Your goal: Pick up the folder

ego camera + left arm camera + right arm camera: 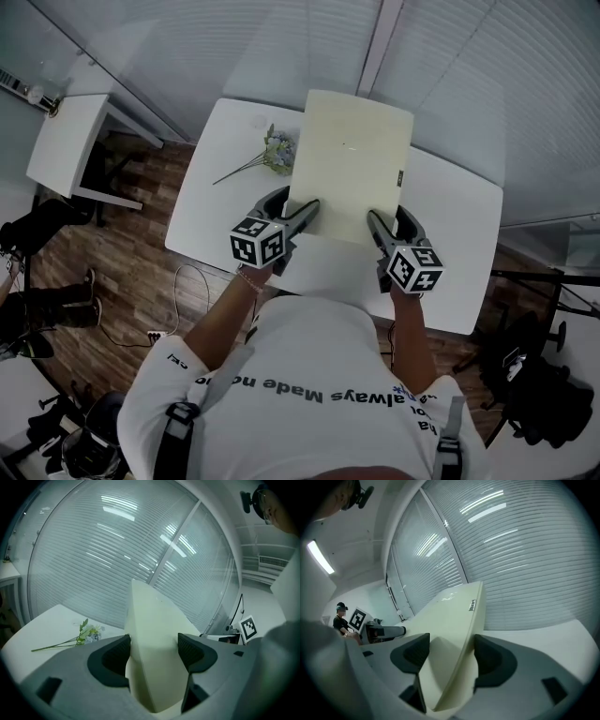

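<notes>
Jaws of left gripper [292, 205], right gripper [390, 218] on folder [354, 155]; flowers [278, 150] beside

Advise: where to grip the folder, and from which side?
Its near short edge, from the person's side, one gripper per corner. The folder is thin, flat and wide, so jaws straddle the edge; the left gripper and right gripper hold it that way now. Flowers crowd the far left.
</notes>
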Demonstrator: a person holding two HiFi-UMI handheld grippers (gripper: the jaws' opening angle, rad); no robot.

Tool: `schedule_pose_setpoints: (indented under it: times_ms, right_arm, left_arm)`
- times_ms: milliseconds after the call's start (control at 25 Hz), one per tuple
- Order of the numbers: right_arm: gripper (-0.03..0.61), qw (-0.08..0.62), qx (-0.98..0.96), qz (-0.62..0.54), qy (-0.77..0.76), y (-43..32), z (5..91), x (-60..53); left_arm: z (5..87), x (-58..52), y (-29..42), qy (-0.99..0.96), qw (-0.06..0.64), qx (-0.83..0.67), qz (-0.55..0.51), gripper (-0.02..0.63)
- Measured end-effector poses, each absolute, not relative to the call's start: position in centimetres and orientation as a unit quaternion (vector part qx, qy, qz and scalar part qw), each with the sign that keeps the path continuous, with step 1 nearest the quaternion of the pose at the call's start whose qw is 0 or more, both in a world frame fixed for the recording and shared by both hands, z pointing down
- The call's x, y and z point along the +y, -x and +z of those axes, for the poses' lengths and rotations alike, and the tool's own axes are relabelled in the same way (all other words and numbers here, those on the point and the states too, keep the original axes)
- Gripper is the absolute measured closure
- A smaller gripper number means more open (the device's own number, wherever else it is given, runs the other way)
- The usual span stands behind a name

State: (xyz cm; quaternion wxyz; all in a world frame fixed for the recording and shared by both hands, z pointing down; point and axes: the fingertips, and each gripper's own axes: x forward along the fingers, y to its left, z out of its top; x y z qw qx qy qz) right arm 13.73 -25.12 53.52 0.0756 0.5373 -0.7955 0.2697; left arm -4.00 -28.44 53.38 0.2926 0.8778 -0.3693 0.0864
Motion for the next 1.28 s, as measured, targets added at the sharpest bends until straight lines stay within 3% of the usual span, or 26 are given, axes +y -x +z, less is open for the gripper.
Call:
schedule_pose_setpoints:
  times_ms: [1280]
  right_arm:
    - [0.276, 0.019, -0.820, 0.143, -0.554, -13.8, 36.2, -22.4]
  left_arm:
    - [36.5, -25.7, 4.2, -0.900, 0.189, -0.391, -0.022, 0.290]
